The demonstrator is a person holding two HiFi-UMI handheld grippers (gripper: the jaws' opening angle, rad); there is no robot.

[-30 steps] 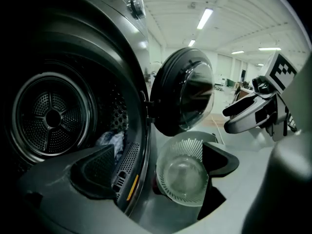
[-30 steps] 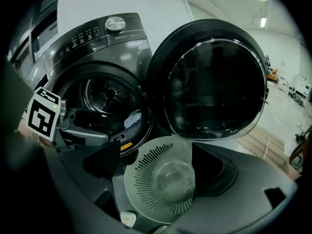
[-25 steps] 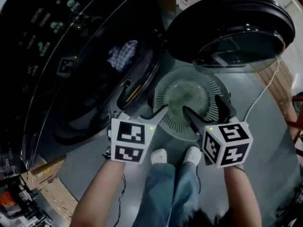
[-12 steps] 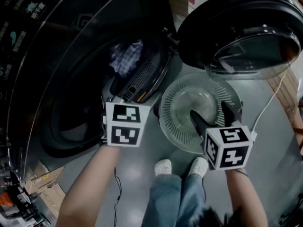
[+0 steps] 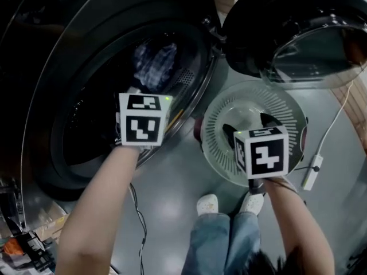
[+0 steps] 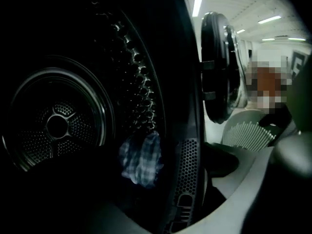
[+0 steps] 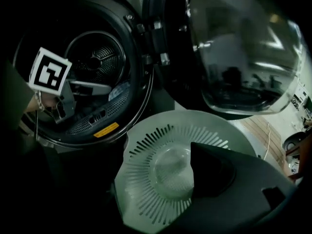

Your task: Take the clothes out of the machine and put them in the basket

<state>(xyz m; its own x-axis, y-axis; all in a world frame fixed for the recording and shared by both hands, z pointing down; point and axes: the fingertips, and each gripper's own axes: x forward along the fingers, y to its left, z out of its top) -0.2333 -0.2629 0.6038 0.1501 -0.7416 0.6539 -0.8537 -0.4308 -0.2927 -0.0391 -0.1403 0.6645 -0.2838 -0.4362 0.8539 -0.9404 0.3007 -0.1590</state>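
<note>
**Head view:** the drum mouth (image 5: 198,105) of the machine (image 5: 51,96) gapes, with the door (image 5: 298,33) open on its far side. 1 plaid cloth (image 5: 153,65) lies crumpled just inside the drum mouth, on the low front of the drum. The L gripper (image 5: 136,93) is at the drum mouth, near the cloth but not on it; its marker cube hides the tips here. The basket (image 5: 289,116), round, slotted & empty, stands on the floor just outside the drum mouth, under the door. The R gripper (image 5: 249,125) hangs over it, its 2 fingers spread, nothing btwn them.

**Left gripper view:** looks straight into the drum mouth. The cloth (image 6: 141,160) is ahead, beside the perforated panel (image 6: 187,179) at the mouth's lip. It's very dark, but the jaws look to stand apart at the frame's edges w/ nothing pinched.

**Right gripper view:** the basket (image 7: 146,150) is bare inside, just outside the drum mouth. The jaws are wide, having just closed a little, w/ no item btwn them.

**Handling:** the cloth should be light, limp & not fragile. It'll drape & could snag on the drum mouth's lip. Best hold is a thick bunched fold at its top, pinched deep, not a thin edge.
</note>
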